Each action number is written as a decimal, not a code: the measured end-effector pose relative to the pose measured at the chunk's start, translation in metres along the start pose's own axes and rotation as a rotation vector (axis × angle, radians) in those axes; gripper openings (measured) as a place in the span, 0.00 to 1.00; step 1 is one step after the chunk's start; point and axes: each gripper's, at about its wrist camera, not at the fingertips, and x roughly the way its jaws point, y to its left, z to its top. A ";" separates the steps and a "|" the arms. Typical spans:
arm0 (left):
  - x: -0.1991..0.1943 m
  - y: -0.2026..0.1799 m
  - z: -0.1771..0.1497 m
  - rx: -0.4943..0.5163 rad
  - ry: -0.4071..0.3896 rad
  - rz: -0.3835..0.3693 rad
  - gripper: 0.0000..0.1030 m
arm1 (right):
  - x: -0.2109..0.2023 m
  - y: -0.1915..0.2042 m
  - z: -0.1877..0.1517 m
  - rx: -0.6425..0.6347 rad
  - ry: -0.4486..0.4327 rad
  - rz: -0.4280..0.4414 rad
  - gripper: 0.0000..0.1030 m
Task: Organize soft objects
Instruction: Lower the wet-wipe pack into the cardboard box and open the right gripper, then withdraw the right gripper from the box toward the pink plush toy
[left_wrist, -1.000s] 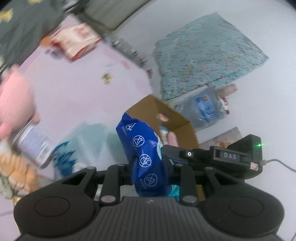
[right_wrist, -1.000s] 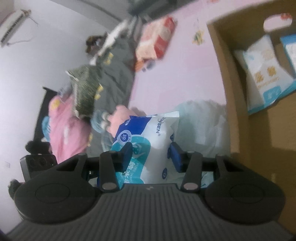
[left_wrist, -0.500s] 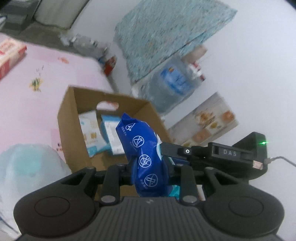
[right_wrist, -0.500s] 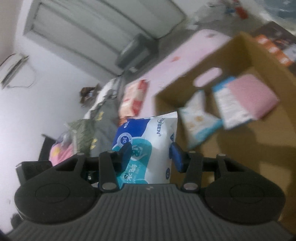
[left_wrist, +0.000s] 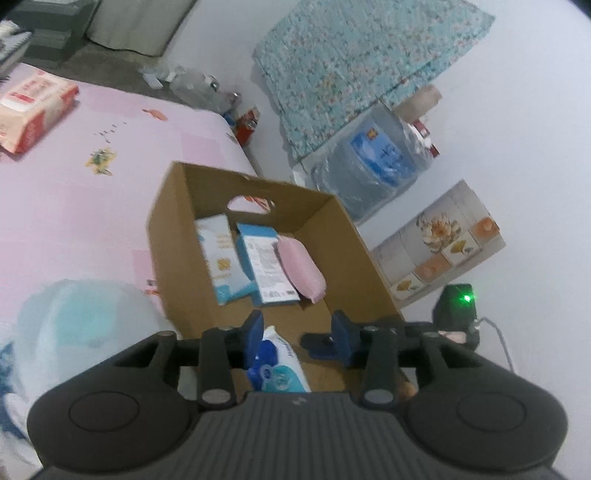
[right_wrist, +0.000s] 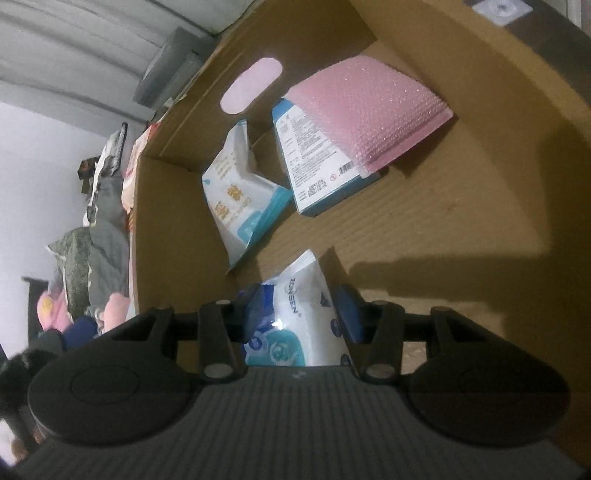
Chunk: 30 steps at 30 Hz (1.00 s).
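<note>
Three packs already lie in the cardboard box (left_wrist: 173, 236). My left gripper (left_wrist: 297, 332) is spread over the wipes pack (right_wrist: 295, 325), which sits low inside; my right gripper (right_wrist: 299, 312) seems loose around it. Red pack (left_wrist: 33, 107) remains.

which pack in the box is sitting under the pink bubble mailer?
The blue-edged pack with the printed white label and barcode: the pink bubble mailer overlaps its upper right part. The white-and-yellow pack lies clear beside it, and the white-and-teal pack sits between the right gripper's jaws.
</note>
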 end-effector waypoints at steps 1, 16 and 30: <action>-0.005 0.003 0.000 0.000 -0.006 0.007 0.43 | -0.002 0.002 -0.002 -0.018 0.005 -0.014 0.44; -0.060 0.041 -0.042 0.100 -0.079 0.210 0.67 | 0.046 0.036 -0.012 -0.147 0.131 -0.097 0.33; -0.085 0.060 -0.069 0.111 -0.119 0.301 0.70 | 0.059 0.051 -0.004 -0.121 0.026 -0.126 0.34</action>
